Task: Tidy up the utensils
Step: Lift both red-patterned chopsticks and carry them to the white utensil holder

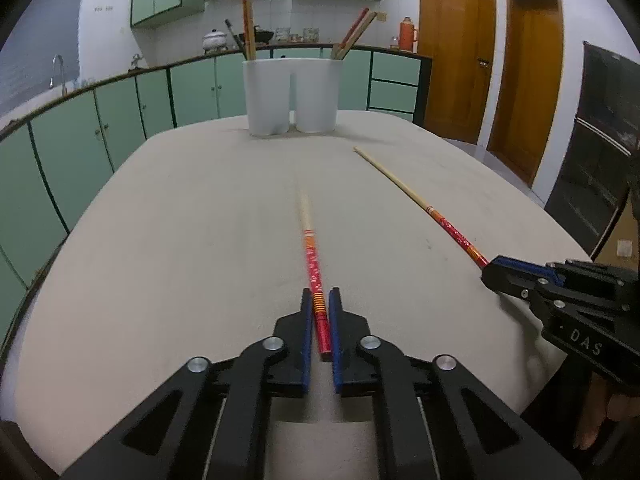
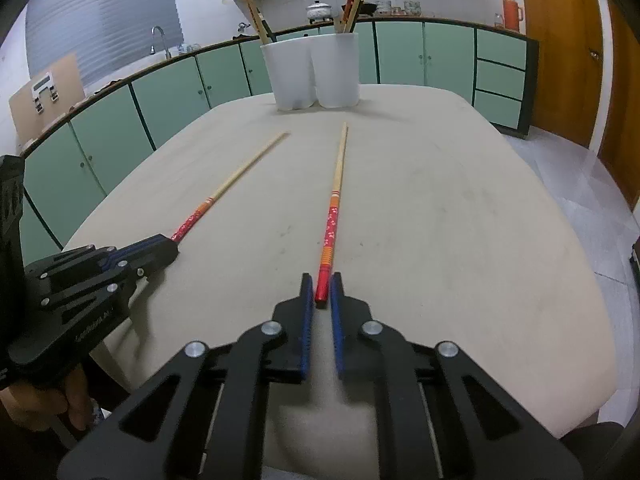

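Both claws are clamped down at once. The left gripper has its blue ribbed pads nearly together, pinching the red lacquered end of the left chopstick. The stick runs straight ahead along the table, its pale wooden tip pointing at the holder.

Over to the right gripper: jaws just as narrow, closed on the very end of the right chopstick. Only the red butt sits between the blue pads, the rest lying out in front across the table, well apart from the other stick at the gripped ends and closer at the tips.

Both sticks match: slim and straight, bare light wood on the front half, then an orange striped band, glossy red with small white flower marks, and more orange stripes near the end.

The gripper frames are matte black with round silver pivot bolts. The table is covered in a flat beige surface with faint scuffs.

At the far edge stands the white holder, two smooth rounded cups joined side by side, upright. More chopsticks lean out of each cup.
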Available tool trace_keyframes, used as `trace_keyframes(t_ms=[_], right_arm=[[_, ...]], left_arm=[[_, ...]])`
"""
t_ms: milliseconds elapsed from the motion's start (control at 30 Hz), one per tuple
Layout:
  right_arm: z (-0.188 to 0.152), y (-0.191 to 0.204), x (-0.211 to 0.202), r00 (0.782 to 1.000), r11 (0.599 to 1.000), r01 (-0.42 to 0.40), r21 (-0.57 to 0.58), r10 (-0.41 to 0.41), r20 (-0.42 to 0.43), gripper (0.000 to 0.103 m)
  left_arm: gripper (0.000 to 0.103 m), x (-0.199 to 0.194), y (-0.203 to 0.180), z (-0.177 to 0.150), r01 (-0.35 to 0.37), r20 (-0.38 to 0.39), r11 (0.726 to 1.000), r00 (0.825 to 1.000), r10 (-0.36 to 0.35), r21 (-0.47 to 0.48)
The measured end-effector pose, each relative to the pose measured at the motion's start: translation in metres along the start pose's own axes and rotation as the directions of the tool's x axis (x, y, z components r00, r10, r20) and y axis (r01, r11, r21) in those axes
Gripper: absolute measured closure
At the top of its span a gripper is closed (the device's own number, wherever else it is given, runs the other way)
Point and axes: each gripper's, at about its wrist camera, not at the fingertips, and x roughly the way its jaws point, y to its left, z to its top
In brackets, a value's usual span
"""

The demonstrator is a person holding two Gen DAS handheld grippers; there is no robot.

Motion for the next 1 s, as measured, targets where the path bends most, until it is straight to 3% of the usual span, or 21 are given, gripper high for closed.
trace_keyframes(t_ms=[367, 1000], right_arm=[[0.003, 0.002, -0.012, 1.0, 1.0, -0.009, 0.007, 0.009, -0.004, 0.097], [0.038, 0.014, -0.073, 0.989, 0.999, -0.034, 0.004, 0.033, 0.144, 0.097]], left_arm=[[0.097, -0.018, 0.005, 0.013, -0.003, -0.09, 0.996, 0.996, -0.005, -0.087], [0.097, -0.067, 0.01, 0.041, -0.011, -0.011, 0.998, 1.0, 0.01, -0.069]])
